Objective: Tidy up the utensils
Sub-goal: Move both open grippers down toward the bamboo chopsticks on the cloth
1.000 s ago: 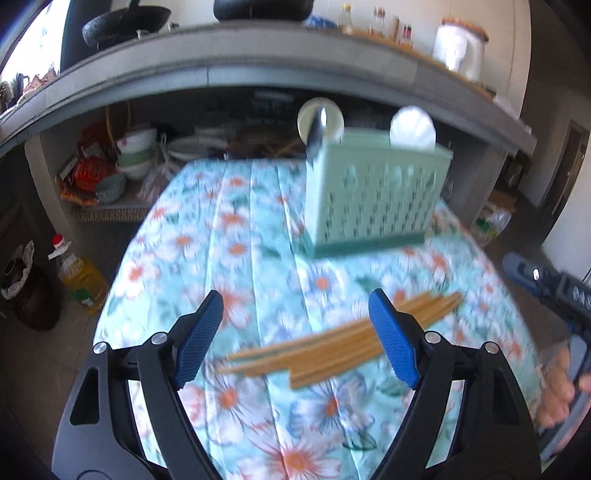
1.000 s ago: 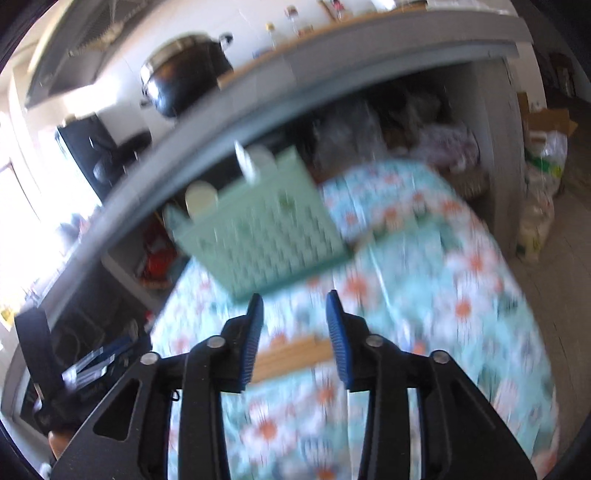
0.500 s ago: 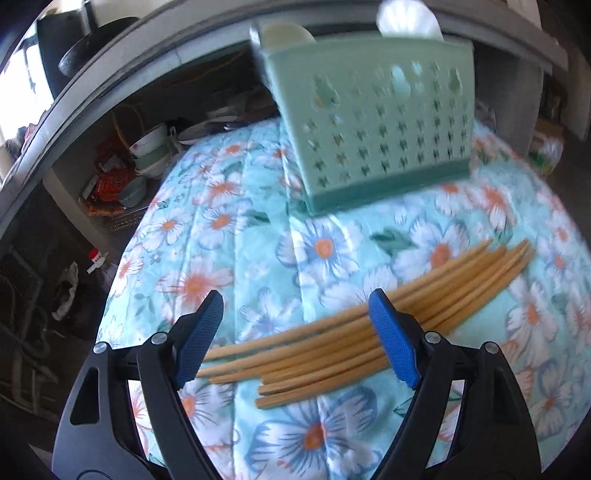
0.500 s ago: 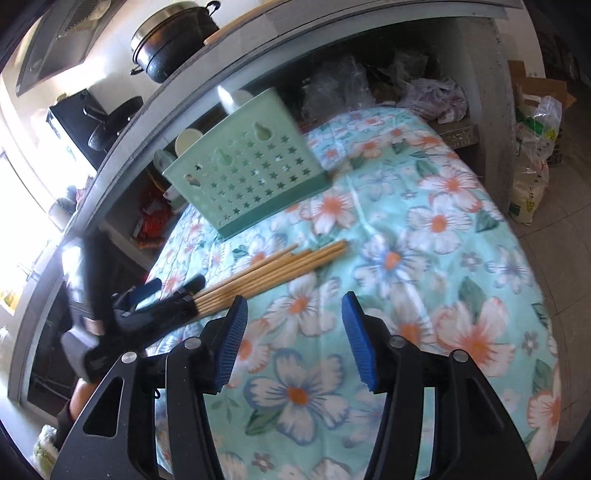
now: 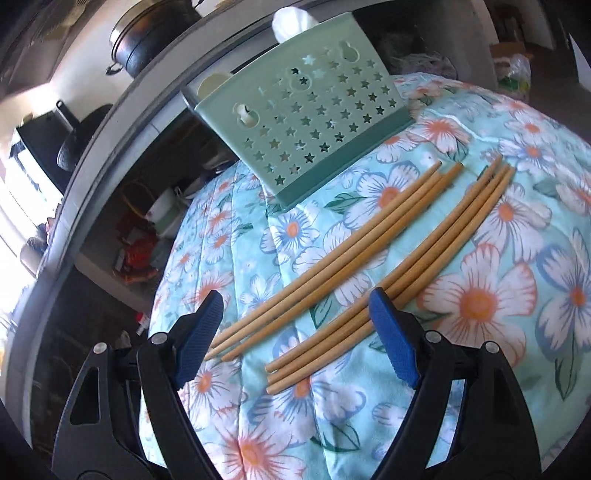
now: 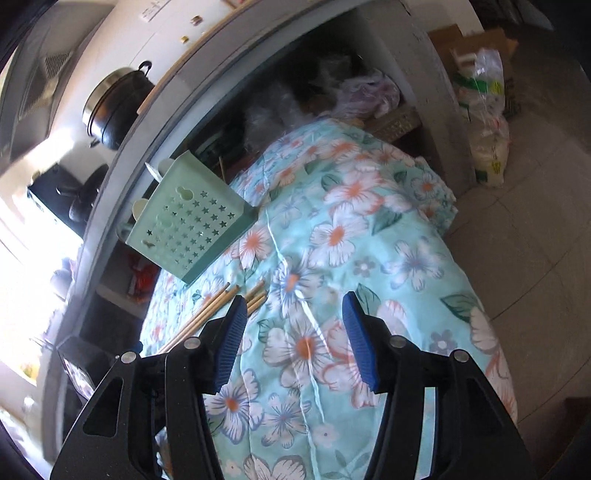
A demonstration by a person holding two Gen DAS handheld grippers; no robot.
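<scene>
Compared with a second ago, my left gripper (image 5: pixel 295 332) has come lower and nearer to the chopsticks (image 5: pixel 369 254), and its view has rolled so the green utensil holder (image 5: pixel 310 122) now appears tilted. The chopsticks, previously one loose bundle, now lie as two separate groups. My right gripper (image 6: pixel 291 339) has widened from a narrow gap to a moderate one, and its picture, blurred before, is now sharp.

Left gripper: jaws spread wide, nothing pinched. The near ends of both chopstick groups lie on the cloth in the gap between the blue pads (image 5: pixel 391 332); no contact is visible. The right pad overlaps the nearer group in the picture.

Right gripper: jaws parted, nothing between them except the floral cloth (image 6: pixel 369 240). The chopstick tips (image 6: pixel 240 295) lie just past its left finger, outside the gap.

The chopsticks are plain tan wooden sticks, slender and slightly tapered, three in the farther group and about four in the nearer. They run diagonally toward the holder, which stands on the cloth just beyond their far ends. The holder is pale green with star-shaped perforations and a darker base band; white utensils (image 5: pixel 291 22) protrude from its top.
</scene>
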